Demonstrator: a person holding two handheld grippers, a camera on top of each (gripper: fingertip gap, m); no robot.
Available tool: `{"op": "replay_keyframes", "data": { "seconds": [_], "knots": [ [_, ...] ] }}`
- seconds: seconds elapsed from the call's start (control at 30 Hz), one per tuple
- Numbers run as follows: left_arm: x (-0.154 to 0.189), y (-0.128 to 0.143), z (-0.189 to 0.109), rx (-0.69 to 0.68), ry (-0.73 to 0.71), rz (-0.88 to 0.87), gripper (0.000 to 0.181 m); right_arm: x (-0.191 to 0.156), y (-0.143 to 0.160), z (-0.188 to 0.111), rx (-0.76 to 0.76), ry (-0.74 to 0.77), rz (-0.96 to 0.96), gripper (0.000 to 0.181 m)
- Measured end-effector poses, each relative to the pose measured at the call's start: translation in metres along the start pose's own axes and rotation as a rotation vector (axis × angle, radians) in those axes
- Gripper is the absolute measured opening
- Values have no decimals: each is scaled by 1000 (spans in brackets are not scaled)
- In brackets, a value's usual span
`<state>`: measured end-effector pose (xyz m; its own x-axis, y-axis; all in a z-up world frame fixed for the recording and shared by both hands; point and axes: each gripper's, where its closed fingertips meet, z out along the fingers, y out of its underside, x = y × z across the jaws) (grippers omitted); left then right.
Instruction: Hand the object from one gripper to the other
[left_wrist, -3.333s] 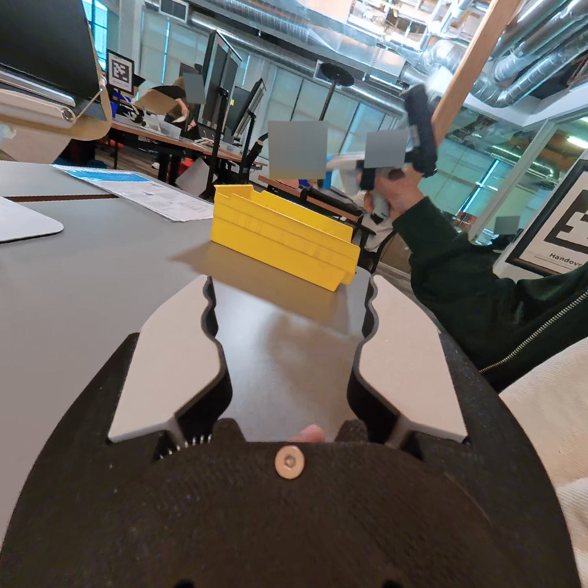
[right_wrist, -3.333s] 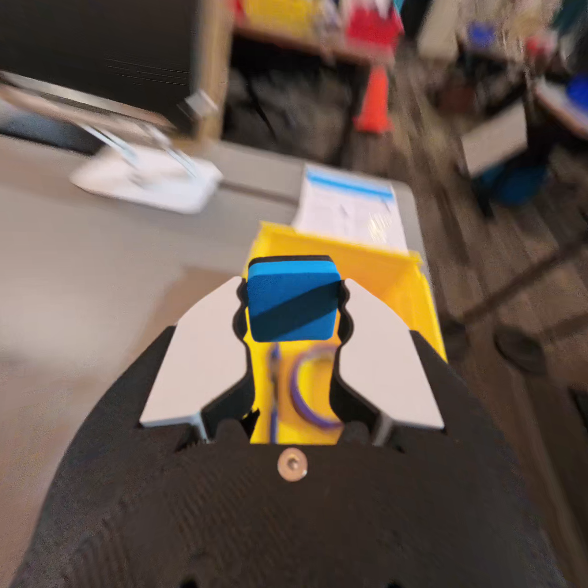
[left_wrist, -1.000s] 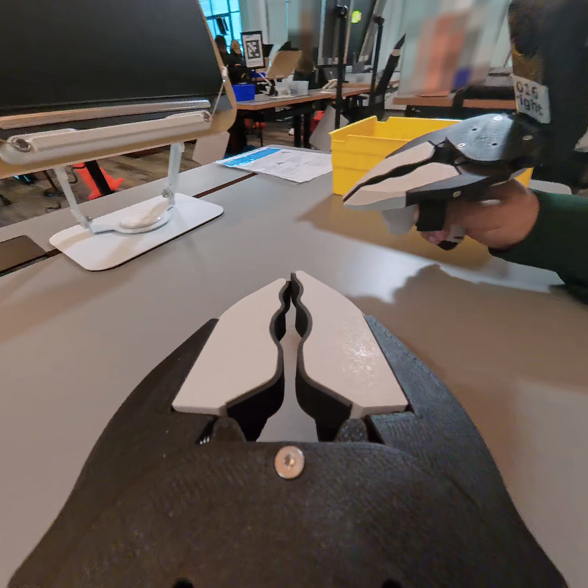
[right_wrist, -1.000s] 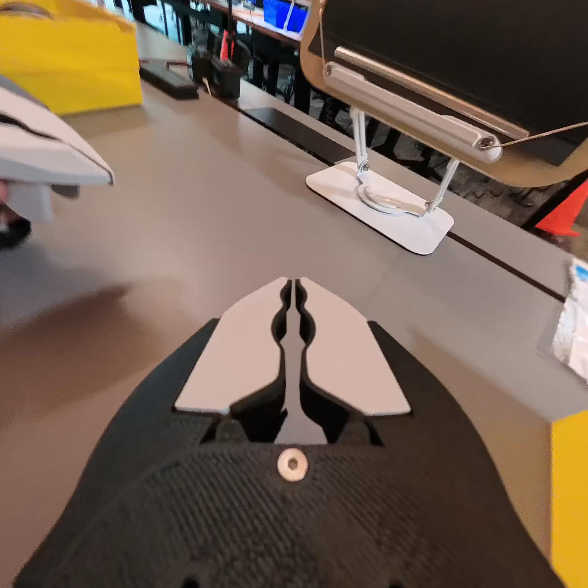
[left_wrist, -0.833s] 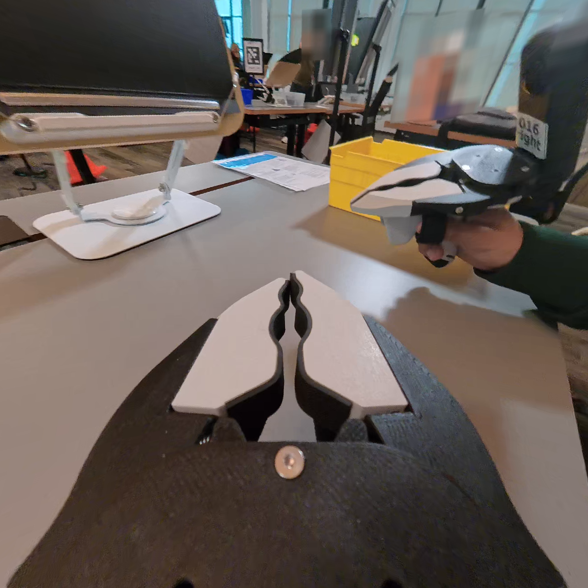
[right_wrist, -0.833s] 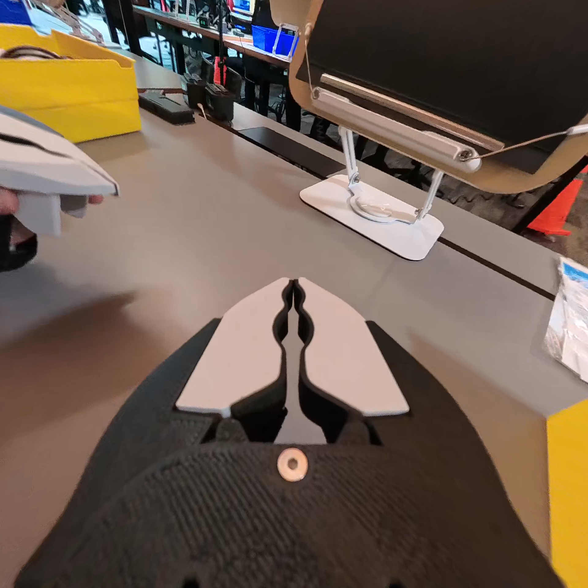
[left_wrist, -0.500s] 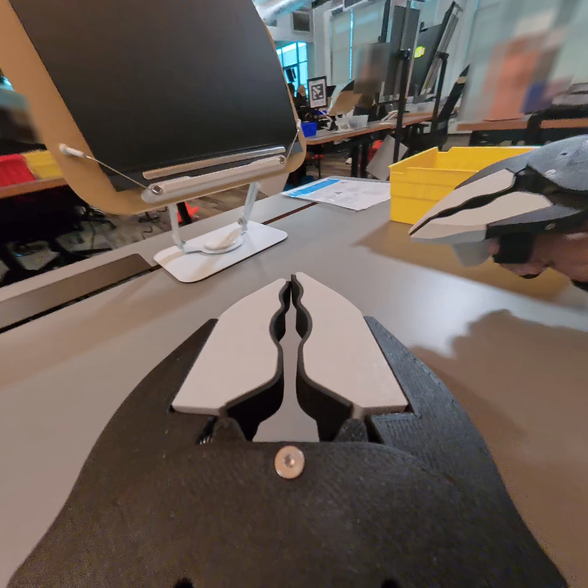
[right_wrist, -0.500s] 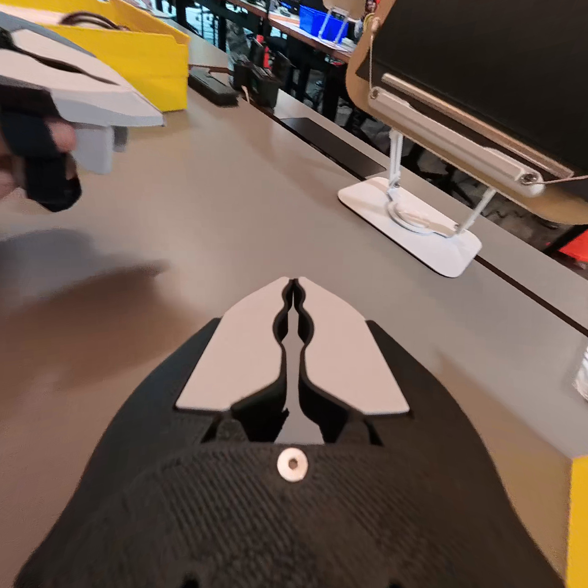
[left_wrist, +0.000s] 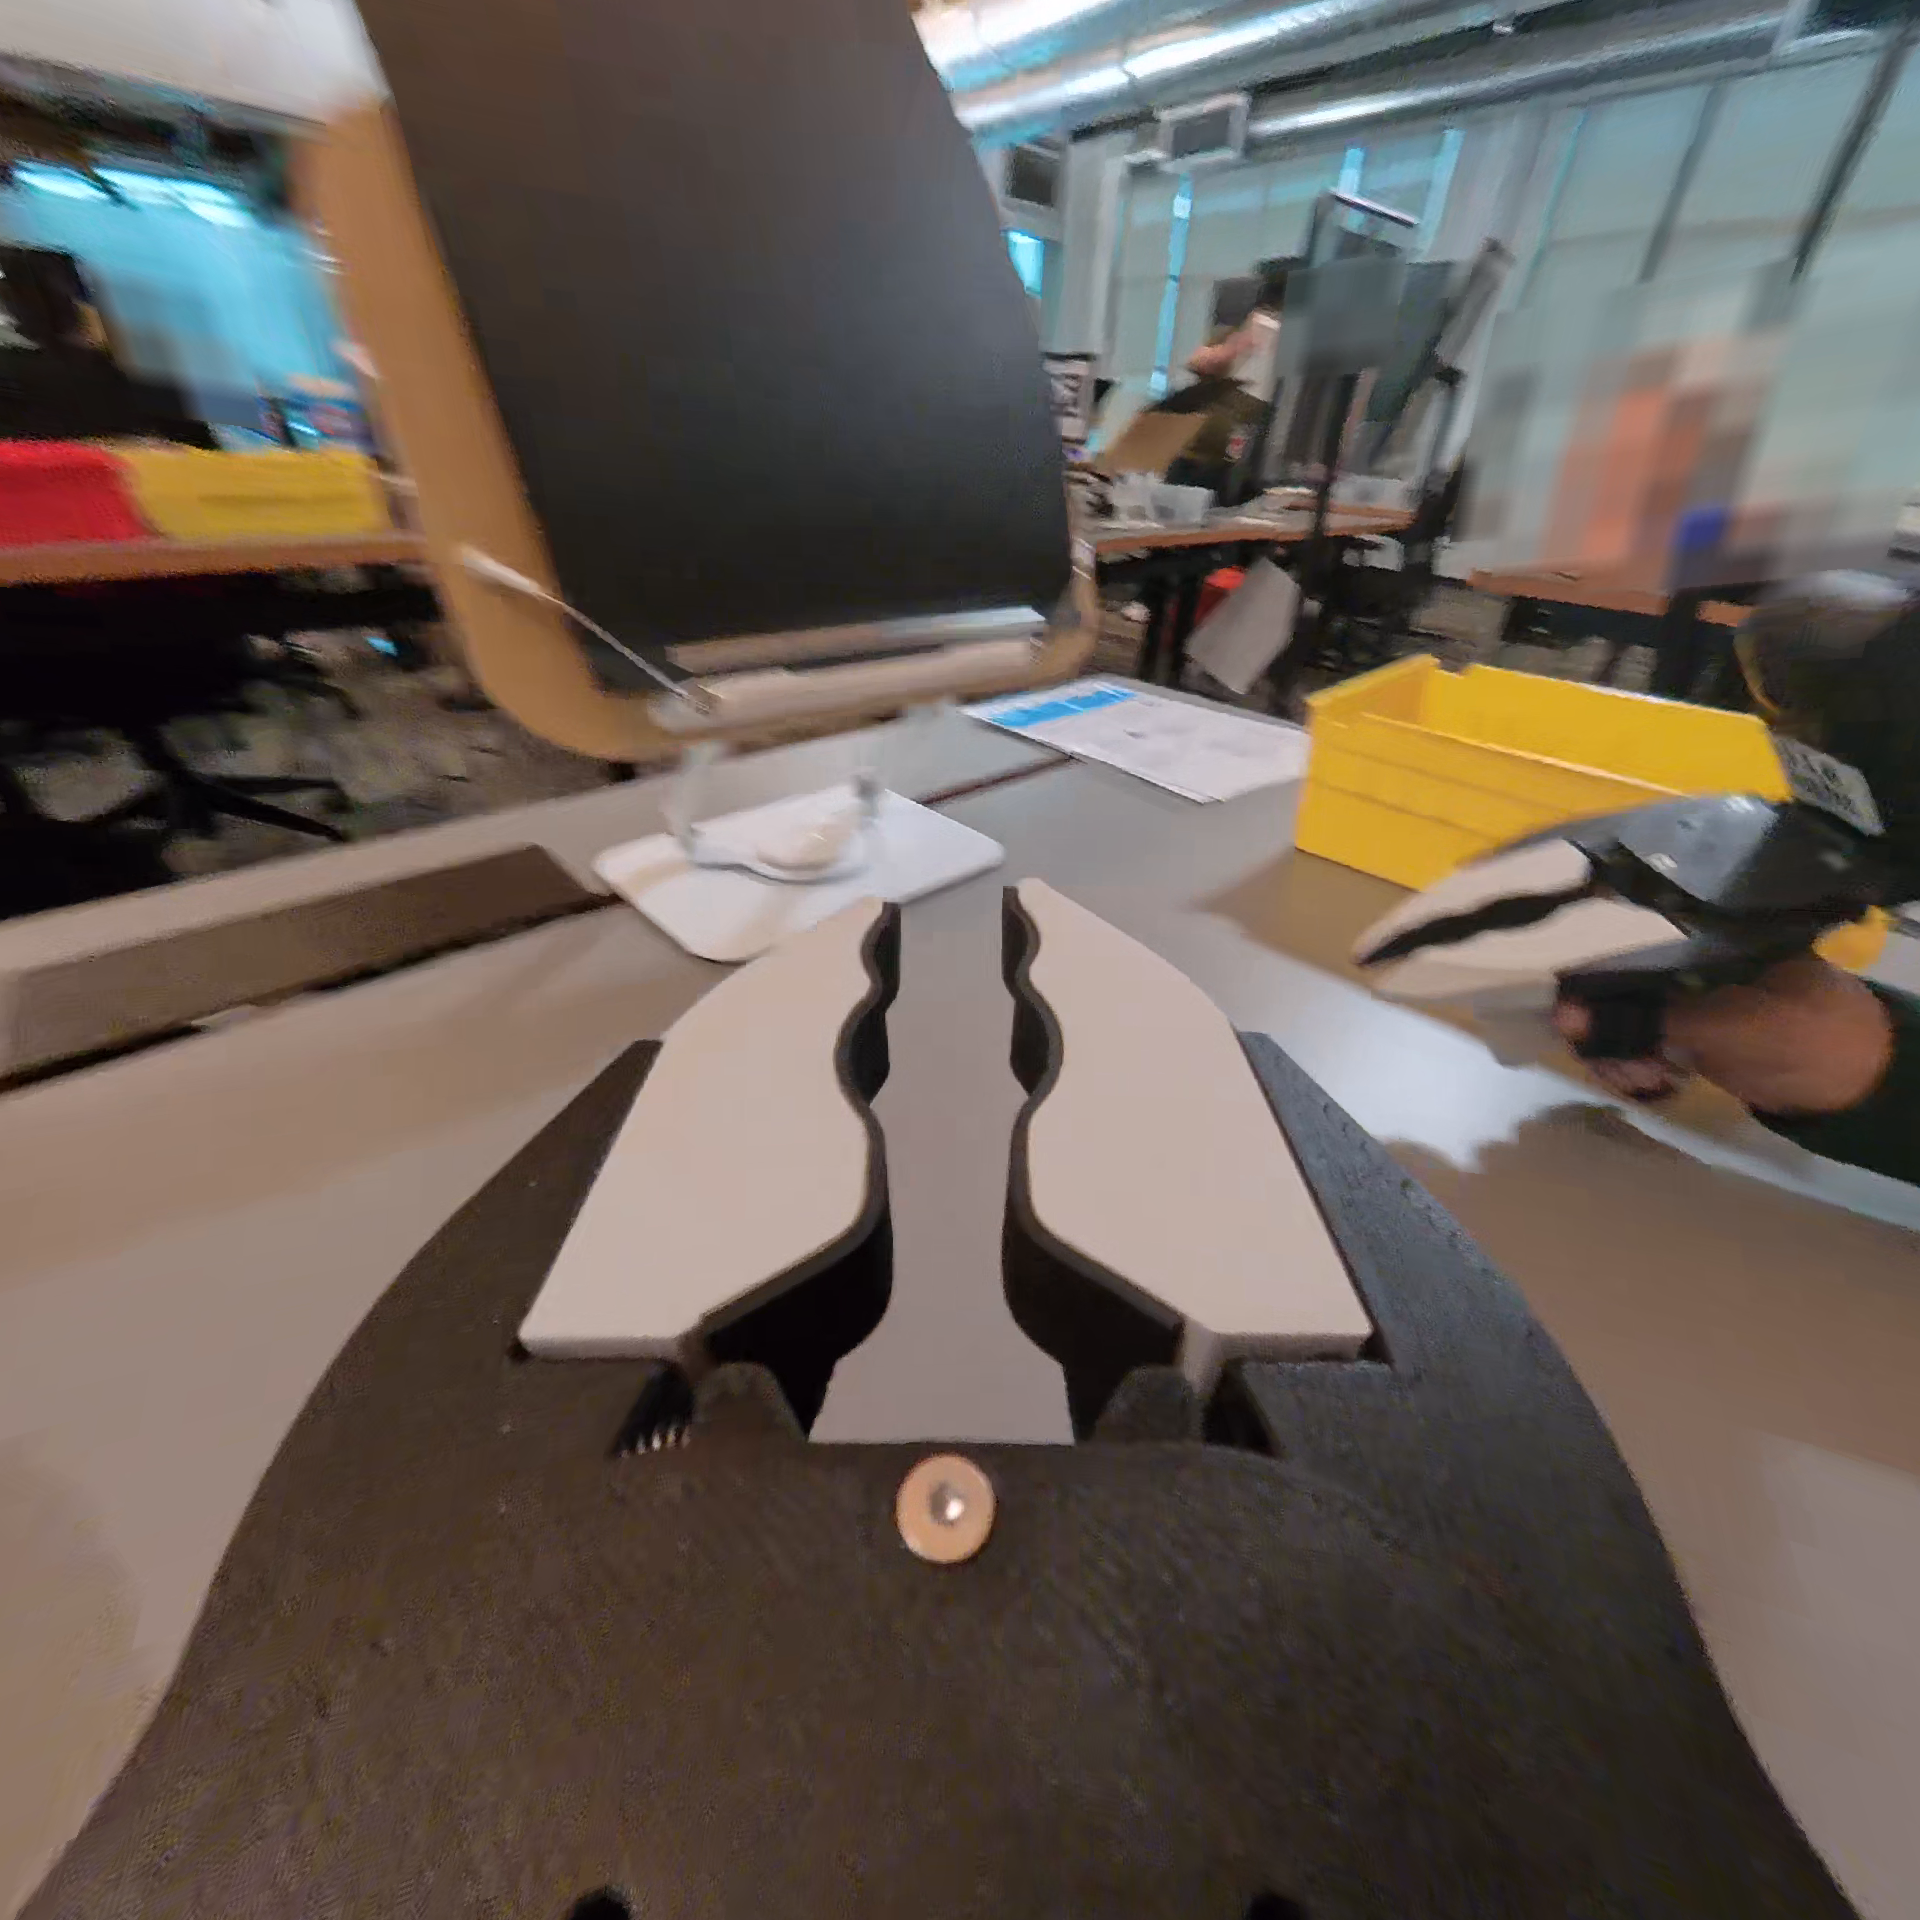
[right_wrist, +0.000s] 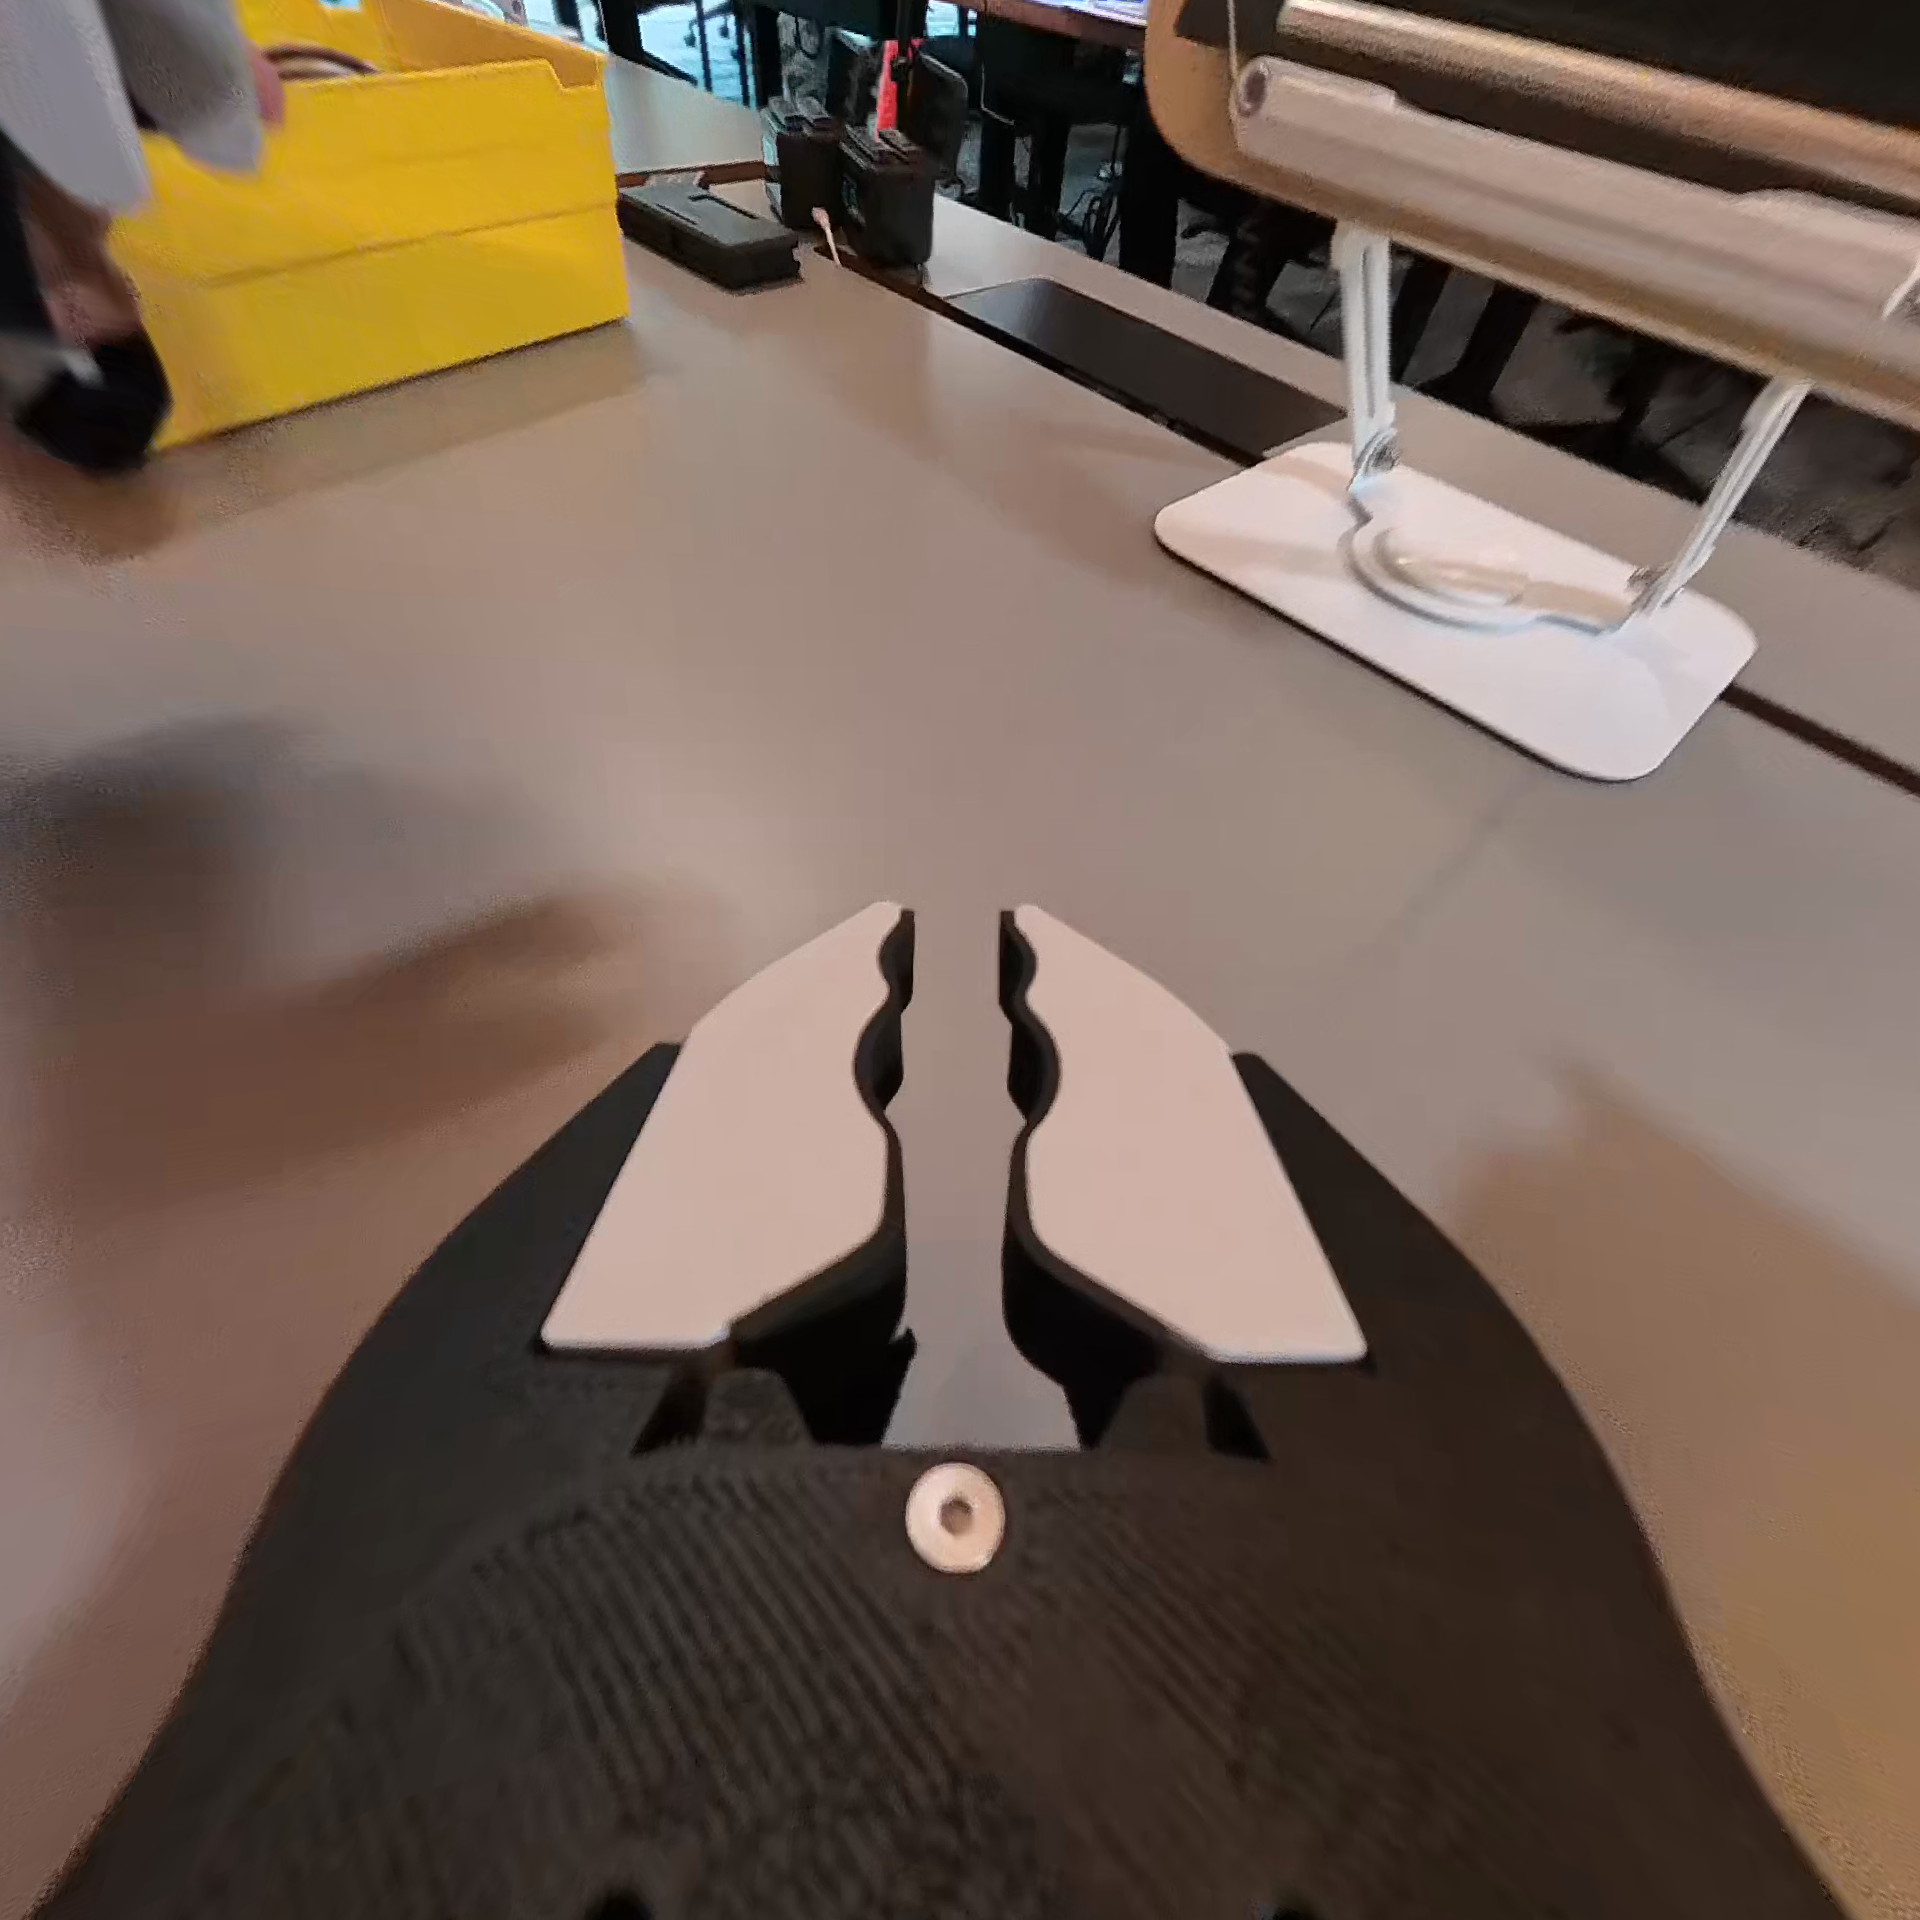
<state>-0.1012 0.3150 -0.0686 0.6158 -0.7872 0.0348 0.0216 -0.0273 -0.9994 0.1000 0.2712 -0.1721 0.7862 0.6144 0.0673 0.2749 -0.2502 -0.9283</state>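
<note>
Just changed: half a second ago both tools had their fingers pressed together; now each shows a narrow gap.
Left tool (left_wrist: 940, 909): fingers slightly spread, nothing between them, held low over the grey bench (left_wrist: 312, 1143) and pointing at the white stand base (left_wrist: 800, 868) under the tilted dark panel (left_wrist: 727, 312).
Right tool (right_wrist: 956, 914): fingers parted by about the same narrow gap, empty, low over the bench and aimed toward the same stand base from the other side.
Right tool from the left wrist view: seen side-on at the right edge (left_wrist: 1382, 945), gripped by a hand (left_wrist: 1766, 1039) in a dark sleeve; its tips look only slightly apart.
Meaning for the task: with both tools empty and just easing apart, I judge that no handover is under way; this looks like either a finished cycle or the readying for a fresh pick.
Task's object: not visible in either current view, so its colour and shape cannot be told now. About three seconds ago the right tool pinched a blue foam block with a dark edge over a yellow bin.
Likely place: probably inside the yellow bin (left_wrist: 1507, 769), whose inside is hidden from here; a second yellow bin (right_wrist: 364, 239) sits on the left side, holding a dark loop only partly seen.
</note>
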Motion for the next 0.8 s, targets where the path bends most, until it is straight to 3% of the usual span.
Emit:
{"op": "replay_keyframes", "data": {
  "seconds": [0.07, 0.13, 0.23, 0.33, 0.5, 0.8],
  "knots": [
    [-45, -33, -31, 24, -137, 3, 21, 1, 2, 1, 10, -29, 68, 16],
    [-89, -45, -67, -46, -248, -58, 26, 3, 1, 1, 30, -60, 142, 16],
    [-146, -20, -130, -270, -385, -208, 30, 4, 2, 2, 37, -109, 244, 15],
    [-189, 10, -185, -329, -533, -353, 32, 7, 1, 3, 41, -120, 287, 15],
    [-204, 62, -225, -546, -606, -448, 33, 2, -1, 11, 33, -135, 284, 15],
    [-187, 99, -224, -777, -577, -399, 43, -9, -2, 22, 6, -163, 232, 14]
  ]
}}
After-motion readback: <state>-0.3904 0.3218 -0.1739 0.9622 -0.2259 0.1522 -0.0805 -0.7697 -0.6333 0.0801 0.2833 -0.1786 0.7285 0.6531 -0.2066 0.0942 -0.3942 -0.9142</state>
